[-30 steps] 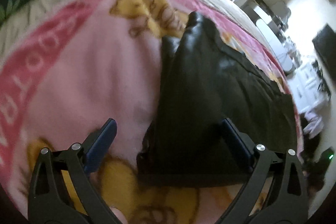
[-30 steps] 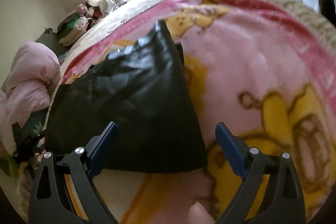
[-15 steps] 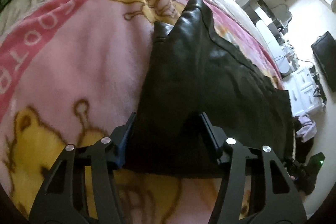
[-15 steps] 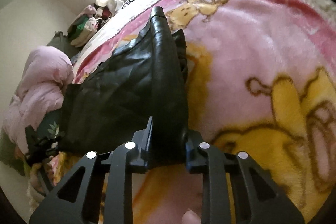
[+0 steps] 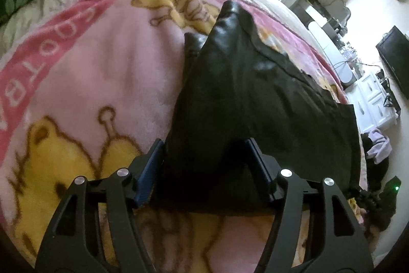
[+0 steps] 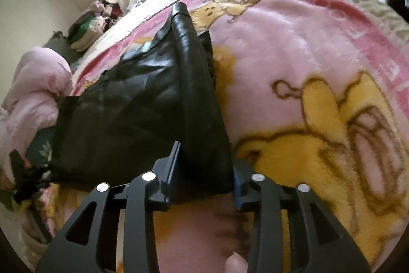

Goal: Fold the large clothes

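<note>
My left gripper (image 5: 204, 165) is pinching the near hem of the black garment (image 5: 255, 94), a bunched fold filling the gap between its blue pads, though its jaws are easing apart. My right gripper (image 6: 207, 165) is doing the same at the other near corner, squeezing a narrower ridge of cloth while its jaws are likewise widening. The garment is looking glossy and leathery, creased into diamond-like wrinkles in the right wrist view, and it is tapering away from both grippers to a raised, pointed peak at the far end. It is lying across a fluffy pink blanket (image 5: 115, 73) printed with yellow cartoon bears and a darker pink lettered border, spread over the bed. Its near edge is sitting right at my fingertips, the rest stretching forward and sideways. I am seeing a fingertip (image 6: 236, 264) poking in at the bottom of the right view. The hem under each gripper is being hidden by the black frames, and the garment's far layers are too dark for me to separate.
</note>
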{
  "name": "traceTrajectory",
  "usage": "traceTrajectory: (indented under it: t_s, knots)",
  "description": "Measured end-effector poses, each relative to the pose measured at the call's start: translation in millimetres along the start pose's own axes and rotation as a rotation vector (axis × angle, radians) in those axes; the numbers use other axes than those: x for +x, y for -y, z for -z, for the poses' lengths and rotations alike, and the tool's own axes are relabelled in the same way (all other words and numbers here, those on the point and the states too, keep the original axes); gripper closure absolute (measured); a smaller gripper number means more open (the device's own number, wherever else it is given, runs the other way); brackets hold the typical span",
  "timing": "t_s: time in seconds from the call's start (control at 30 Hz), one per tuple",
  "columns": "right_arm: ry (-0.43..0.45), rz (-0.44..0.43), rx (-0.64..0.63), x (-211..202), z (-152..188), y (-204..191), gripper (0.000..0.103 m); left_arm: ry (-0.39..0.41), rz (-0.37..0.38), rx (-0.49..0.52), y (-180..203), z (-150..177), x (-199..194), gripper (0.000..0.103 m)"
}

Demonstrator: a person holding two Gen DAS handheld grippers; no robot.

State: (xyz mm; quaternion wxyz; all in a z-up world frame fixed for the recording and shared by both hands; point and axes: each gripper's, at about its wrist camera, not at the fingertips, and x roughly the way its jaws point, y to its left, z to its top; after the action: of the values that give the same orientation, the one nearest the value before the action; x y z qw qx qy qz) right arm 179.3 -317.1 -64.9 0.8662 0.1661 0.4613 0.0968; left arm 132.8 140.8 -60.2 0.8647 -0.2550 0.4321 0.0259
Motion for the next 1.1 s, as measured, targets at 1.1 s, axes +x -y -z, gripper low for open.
traceTrajectory:
  t_s: [1.1]
  knots:
    - [0.161, -0.004, -0.351, -46, 6, -138, 0.032, 0.125, -0.055, 0.338, 87, 11, -45, 0.017]
